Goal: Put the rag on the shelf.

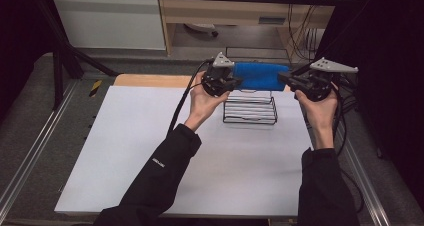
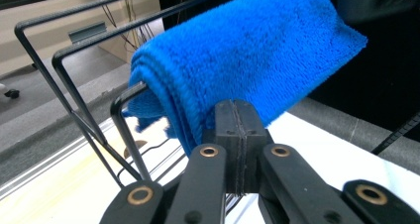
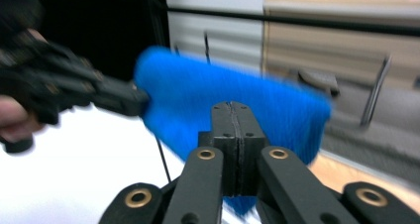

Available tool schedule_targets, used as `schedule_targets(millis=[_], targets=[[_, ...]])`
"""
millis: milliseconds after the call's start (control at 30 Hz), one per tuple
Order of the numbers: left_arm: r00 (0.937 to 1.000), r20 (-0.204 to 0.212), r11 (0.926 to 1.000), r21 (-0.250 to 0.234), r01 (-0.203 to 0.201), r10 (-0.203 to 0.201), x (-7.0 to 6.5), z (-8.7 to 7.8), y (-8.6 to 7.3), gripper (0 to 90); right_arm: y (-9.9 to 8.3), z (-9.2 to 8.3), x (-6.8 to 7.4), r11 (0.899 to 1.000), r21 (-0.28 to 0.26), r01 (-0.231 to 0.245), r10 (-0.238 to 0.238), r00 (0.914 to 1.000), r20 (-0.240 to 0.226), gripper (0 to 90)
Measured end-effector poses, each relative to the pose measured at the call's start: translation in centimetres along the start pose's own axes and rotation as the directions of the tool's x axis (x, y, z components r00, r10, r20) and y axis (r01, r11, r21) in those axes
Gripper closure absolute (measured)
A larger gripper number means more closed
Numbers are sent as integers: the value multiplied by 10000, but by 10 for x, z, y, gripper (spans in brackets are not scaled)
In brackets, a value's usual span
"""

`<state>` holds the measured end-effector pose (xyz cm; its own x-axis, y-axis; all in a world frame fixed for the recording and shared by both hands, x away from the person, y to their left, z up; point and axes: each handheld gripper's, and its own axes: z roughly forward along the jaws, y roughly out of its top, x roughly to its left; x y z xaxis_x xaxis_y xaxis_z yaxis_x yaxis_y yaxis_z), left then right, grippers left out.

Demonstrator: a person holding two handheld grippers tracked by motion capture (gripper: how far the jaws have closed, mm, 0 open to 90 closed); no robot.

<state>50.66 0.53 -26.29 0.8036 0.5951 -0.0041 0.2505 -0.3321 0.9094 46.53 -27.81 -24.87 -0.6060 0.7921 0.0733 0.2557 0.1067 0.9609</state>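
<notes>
Both grippers, left (image 1: 231,82) and right (image 1: 286,79), pinched opposite ends of the folded blue microfibre towel (image 1: 261,76) above the wire rack (image 1: 250,110); soft, light, floppy, best gripped at hemmed edges.

Towel (image 1: 261,76) plain bright blue. Rack (image 1: 250,111) black wire. Table (image 1: 150,151) white, wood edge at the back. Grippers black, sleeves (image 1: 160,171) black.

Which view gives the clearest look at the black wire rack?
The high view: the black wire rack stands whole on the white table. The left gripper view shows some bars close up; the right gripper view, blurred, gives a thin wire.
</notes>
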Motion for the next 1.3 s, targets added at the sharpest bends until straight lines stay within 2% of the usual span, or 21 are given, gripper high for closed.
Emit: schedule_targets(millis=[100,200,333,467,633,700,767,867,1067,1200,1300], targets=[[10000,-44,10000,1,31,-31,2,2,-4,900,-15,7,-4,9991,418,-117,110,9998,171,900],[10000,-58,10000,-41,76,-76,3,4,-7,900,-25,10,-10,9986,443,-277,259,9988,418,900],[9999,-33,9999,-90,96,-97,4,7,-9,900,-28,11,-14,9985,424,-349,334,9988,371,900],[10000,7,9999,-117,56,-55,3,3,-8,893,-25,8,-11,9990,376,-238,228,9994,278,893],[9997,44,9996,-167,237,-237,2,-14,-10,787,-20,0,-1,9997,258,-8,10,10000,-89,759],[9997,40,9996,-125,238,-238,2,-23,-12,722,-19,-2,5,9997,254,-66,70,9998,-190,656],[9998,24,9998,-19,221,-221,4,-31,-16,659,-18,-4,11,9995,300,26,-20,9998,-201,592],[9997,-24,9992,322,254,-254,6,-44,-24,551,-17,-7,21,9992,371,-133,149,9990,-414,486],[9986,-363,9978,529,401,-382,15,-72,-49,411,-23,-7,36,9997,239,18,-6,9989,-466,271],[9968,-613,9964,641,562,-522,22,-92,-69,300,-30,-3,44,9981,609,-24,49,9992,-402,188],[9935,-999,9962,624,601,-537,27,-107,-87,225,-36,-1,50,9975,705,21,16,9986,-524,145]])
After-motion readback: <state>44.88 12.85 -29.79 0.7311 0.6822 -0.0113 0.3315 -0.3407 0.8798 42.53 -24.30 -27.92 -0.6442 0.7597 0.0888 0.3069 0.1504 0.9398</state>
